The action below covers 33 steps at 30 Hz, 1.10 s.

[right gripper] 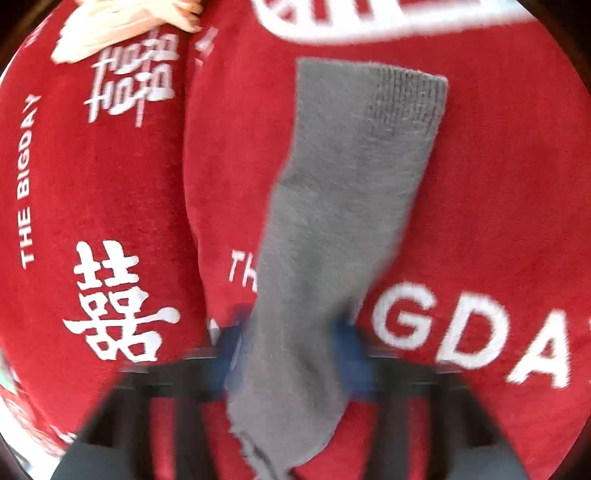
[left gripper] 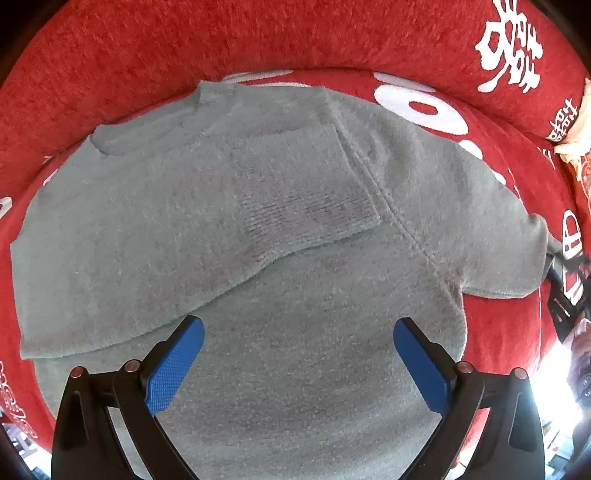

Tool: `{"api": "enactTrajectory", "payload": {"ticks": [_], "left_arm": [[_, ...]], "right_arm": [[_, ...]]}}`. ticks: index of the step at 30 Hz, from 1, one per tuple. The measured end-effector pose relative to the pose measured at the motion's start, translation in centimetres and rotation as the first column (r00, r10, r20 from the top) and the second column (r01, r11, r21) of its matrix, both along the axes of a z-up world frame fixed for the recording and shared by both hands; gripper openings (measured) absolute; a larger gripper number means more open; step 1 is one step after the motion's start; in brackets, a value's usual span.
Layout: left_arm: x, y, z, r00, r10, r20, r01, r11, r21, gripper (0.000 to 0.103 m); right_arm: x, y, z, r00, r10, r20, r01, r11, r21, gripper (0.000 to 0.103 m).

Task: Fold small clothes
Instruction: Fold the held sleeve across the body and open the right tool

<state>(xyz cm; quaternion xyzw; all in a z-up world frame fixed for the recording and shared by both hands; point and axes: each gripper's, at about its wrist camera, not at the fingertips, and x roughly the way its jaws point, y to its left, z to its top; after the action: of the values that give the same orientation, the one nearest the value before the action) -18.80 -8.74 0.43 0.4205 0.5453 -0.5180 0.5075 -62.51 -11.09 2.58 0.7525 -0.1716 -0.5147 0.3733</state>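
Note:
A grey fuzzy sweater (left gripper: 258, 206) lies flat on a red blanket (left gripper: 184, 44), with its left sleeve folded over the body. My left gripper (left gripper: 298, 332) hovers over the sweater's lower body, jaws wide open and empty. In the right wrist view, my right gripper (right gripper: 291, 354) is shut on the sweater's other grey sleeve (right gripper: 343, 206), which hangs stretched away from the jaws with its ribbed cuff (right gripper: 410, 99) at the far end. The view is motion-blurred.
The red blanket (right gripper: 110, 184) carries white lettering and covers a cushioned seat with a raised back edge (left gripper: 332, 33). A pale peach cloth (right gripper: 122, 26) lies at the top left of the right wrist view.

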Motion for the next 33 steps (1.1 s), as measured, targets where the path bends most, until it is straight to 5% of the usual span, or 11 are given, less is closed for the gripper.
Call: {"api": "enactTrajectory", "payload": {"ticks": [7, 14, 18, 21, 26, 28, 30, 32, 33], "left_arm": [[2.4, 1.8, 1.5, 0.999, 0.037, -0.002, -0.037, 0.999, -0.029, 0.103], [7.3, 3.0, 2.4, 0.991, 0.134, 0.004, -0.133, 0.989, -0.057, 0.103], [10.9, 4.0, 2.8, 0.977, 0.211, 0.016, -0.209, 0.975, -0.079, 0.103], [14.0, 5.3, 3.0, 0.963, 0.268, 0.029, -0.264, 0.96, -0.092, 0.103], [19.7, 7.9, 2.2, 0.923, 0.382, 0.038, -0.378, 0.922, -0.085, 0.103], [21.1, 8.7, 1.9, 0.912, 0.409, 0.042, -0.405, 0.911, -0.081, 0.103], [22.3, 9.3, 1.3, 0.9, 0.433, 0.046, -0.428, 0.9, -0.078, 0.103], [23.4, 9.8, 0.8, 0.892, 0.45, 0.038, -0.446, 0.891, -0.08, 0.103], [23.5, 9.8, 0.6, 0.89, 0.455, 0.033, -0.451, 0.889, -0.081, 0.103]], "right_arm": [[3.2, -1.6, 2.4, 0.992, 0.112, 0.056, -0.101, 0.98, -0.172, 0.006], [12.3, -6.7, 8.0, 0.918, 0.397, 0.012, -0.365, 0.855, -0.368, 0.006], [20.5, -9.3, 10.7, 0.813, 0.577, -0.082, -0.554, 0.722, -0.415, 0.007], [27.7, -10.7, 11.5, 0.692, 0.701, -0.175, -0.703, 0.597, -0.388, 0.007], [40.2, -10.2, 8.9, 0.401, 0.863, -0.307, -0.915, 0.36, -0.185, 0.007], [43.2, -9.7, 7.3, 0.316, 0.891, -0.327, -0.949, 0.304, -0.089, 0.007], [45.2, -9.2, 5.6, 0.265, 0.91, -0.317, -0.961, 0.278, -0.008, 0.011], [45.7, -8.8, 4.7, 0.272, 0.919, -0.286, -0.955, 0.295, 0.039, 0.013], [45.4, -8.6, 4.4, 0.301, 0.914, -0.273, -0.946, 0.323, 0.04, 0.02]]}}
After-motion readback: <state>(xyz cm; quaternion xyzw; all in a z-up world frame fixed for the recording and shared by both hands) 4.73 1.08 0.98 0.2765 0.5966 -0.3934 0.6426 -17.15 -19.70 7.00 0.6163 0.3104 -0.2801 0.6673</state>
